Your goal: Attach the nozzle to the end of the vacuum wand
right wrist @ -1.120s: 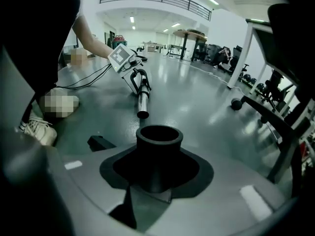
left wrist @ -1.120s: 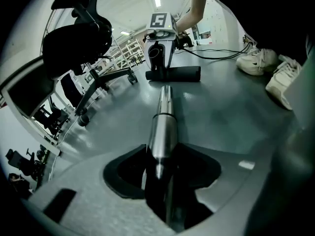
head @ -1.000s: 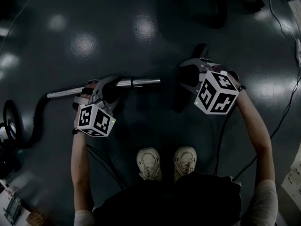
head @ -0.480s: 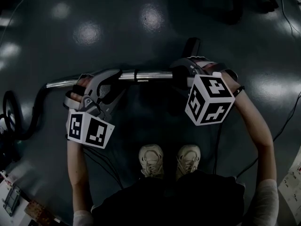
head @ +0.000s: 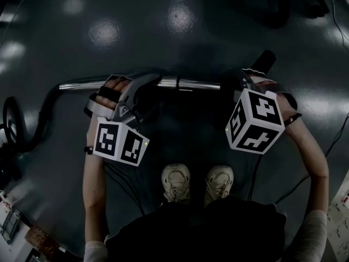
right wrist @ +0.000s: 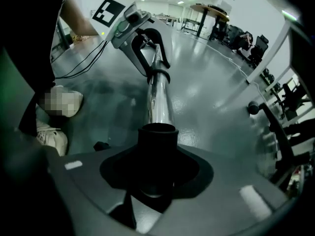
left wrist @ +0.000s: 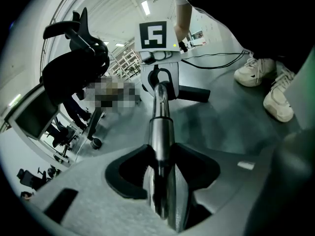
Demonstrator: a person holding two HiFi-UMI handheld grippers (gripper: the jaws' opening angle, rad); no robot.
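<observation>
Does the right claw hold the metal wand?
No, the right claw grips the black nozzle, while the metal wand lies beyond it, held in the left claw.

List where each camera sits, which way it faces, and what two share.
Head view: on the person's head, looking steeply down at the floor; shows both arms, shoes, left claw and right claw.
Left gripper view: rides the left claw, looking along the wand towards the right claw.
Right gripper view: rides the right claw, looking over the nozzle along the wand towards the left claw.
Shared: all three show wand and shoes.
</observation>
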